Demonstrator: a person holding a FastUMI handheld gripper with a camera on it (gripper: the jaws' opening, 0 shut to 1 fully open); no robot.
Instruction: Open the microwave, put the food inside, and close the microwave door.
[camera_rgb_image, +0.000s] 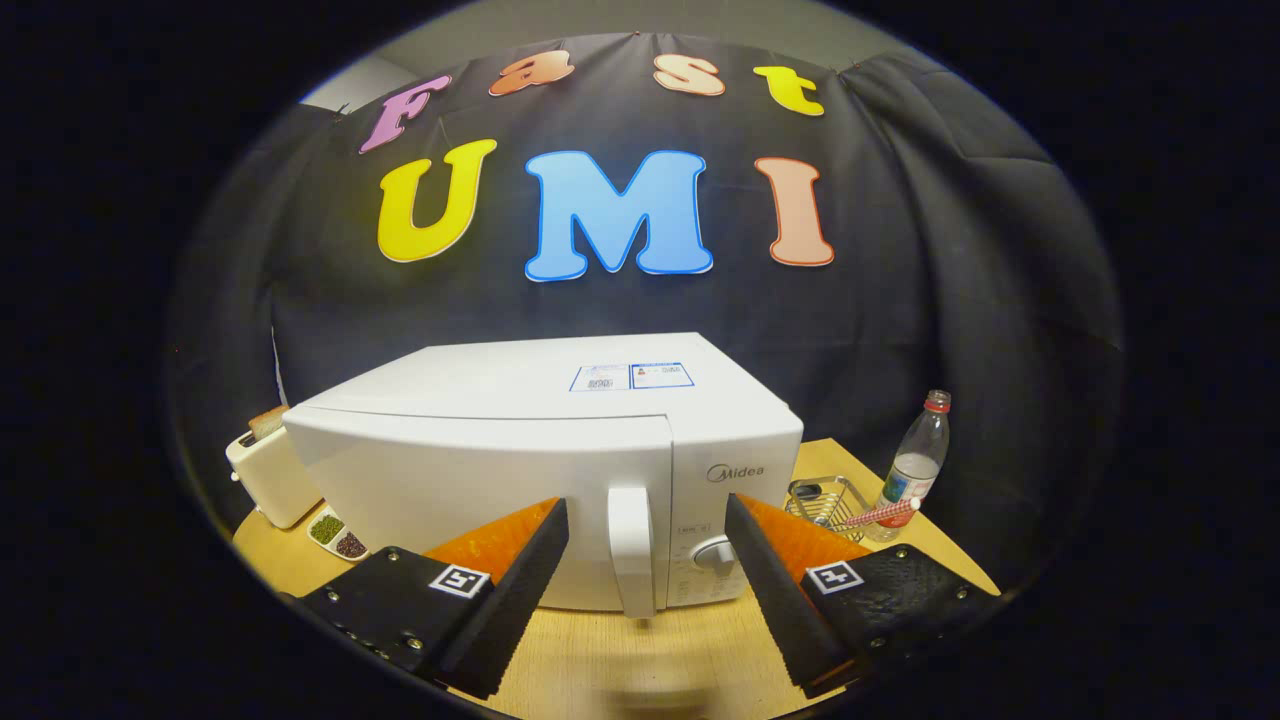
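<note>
White boxy microwave (520, 440) stays closed; the gripper (645, 510), jaws spread wide, frames its upright door handle (632, 545), next needing a grip and pull.

Riding on the hand-held gripper (647, 530), looking forward along its spread fingers.
Facing the microwave (540, 450) door head-on from close by, slightly above the worktop (640, 650), booth wall rising behind.
</note>
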